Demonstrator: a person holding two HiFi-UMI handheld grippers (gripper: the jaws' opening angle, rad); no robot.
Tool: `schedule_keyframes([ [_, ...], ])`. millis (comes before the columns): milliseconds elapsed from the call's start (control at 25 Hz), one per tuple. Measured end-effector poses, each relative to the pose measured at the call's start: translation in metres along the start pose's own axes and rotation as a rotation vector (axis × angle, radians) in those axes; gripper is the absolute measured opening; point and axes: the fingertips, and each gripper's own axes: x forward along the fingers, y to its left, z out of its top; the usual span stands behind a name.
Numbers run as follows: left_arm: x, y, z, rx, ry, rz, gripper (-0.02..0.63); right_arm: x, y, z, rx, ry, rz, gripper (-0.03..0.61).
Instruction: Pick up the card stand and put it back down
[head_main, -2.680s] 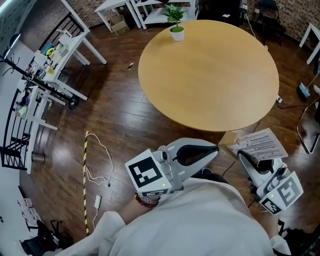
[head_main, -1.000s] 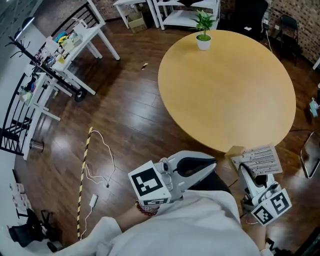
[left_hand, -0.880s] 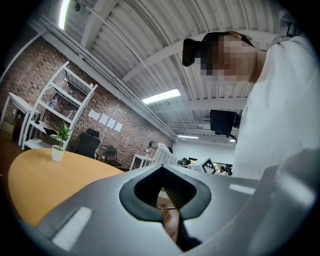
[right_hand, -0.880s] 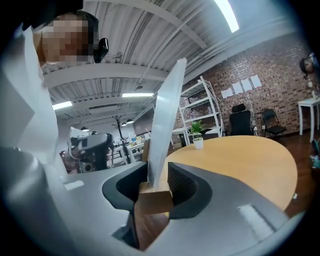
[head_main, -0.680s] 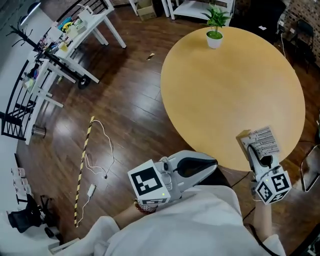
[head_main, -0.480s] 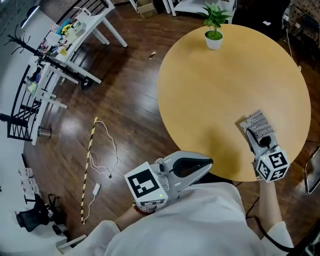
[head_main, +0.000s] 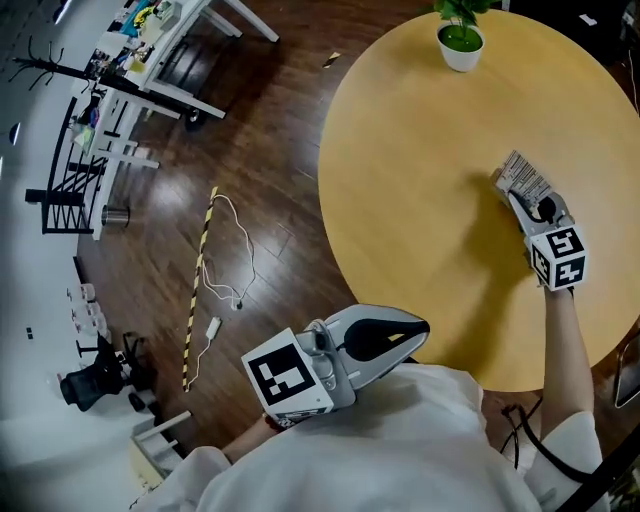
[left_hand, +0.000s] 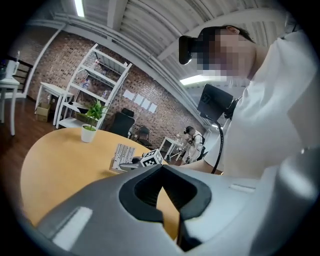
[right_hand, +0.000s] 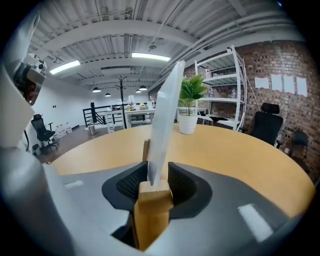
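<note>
- Far left, head view: a white rack (head_main: 140, 45) crowded with small coloured items stands on the dark wooden floor (head_main: 280, 150).
- Left of centre: a yellow-and-black striped strip (head_main: 198, 285) lies on the floor, with a white cable (head_main: 238, 262) looped just beside it.
- Lower centre: the left gripper (head_main: 420, 326) is held close to the person's body, off the table's edge. In the left gripper view its dark pads (left_hand: 150, 192) meet at the tips with nothing between them (only a sliver of tabletop shows through the notch).
- Centre to right: the round wooden table (head_main: 420, 150) carries a potted plant (head_main: 461, 40) near its far edge.
- Right: the right gripper (head_main: 520, 195) reaches over the tabletop, its marker cube (head_main: 557, 257) towards the person.
- In the right gripper view the jaws of the right gripper (right_hand: 152, 180) are part-way closed and clamp the wooden base of the card stand (right_hand: 152, 205). The pale card (right_hand: 162, 120) rises from that base, leaning slightly.
- In the head view the card stand (head_main: 524, 177) sits at the gripper's tip, over the table's right side and well apart from the plant. Whether its base touches the tabletop cannot be told.
</note>
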Motion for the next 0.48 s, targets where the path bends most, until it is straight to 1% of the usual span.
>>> schedule_keyframes([
  [80, 0.002, 0.012, 0.001, -0.013, -0.001, 0.015, -0.015, 0.016, -0.009, 0.000, -0.018, -0.013, 0.001, 0.137],
  [200, 0.003, 0.022, 0.006, -0.021, 0.021, 0.045, -0.015, 0.033, -0.012, -0.006, -0.041, -0.022, 0.015, 0.137],
  [280, 0.005, 0.031, 0.010, -0.025, 0.018, 0.059, -0.015, 0.038, -0.013, -0.010, -0.054, -0.027, 0.016, 0.138],
  [400, 0.003, 0.036, 0.008, -0.024, 0.007, 0.053, -0.015, 0.042, -0.007, -0.015, -0.057, -0.024, 0.021, 0.144],
  [480, -0.005, 0.038, 0.003, -0.011, 0.016, 0.069, -0.015, 0.045, 0.000, -0.018, -0.060, -0.015, 0.033, 0.144],
])
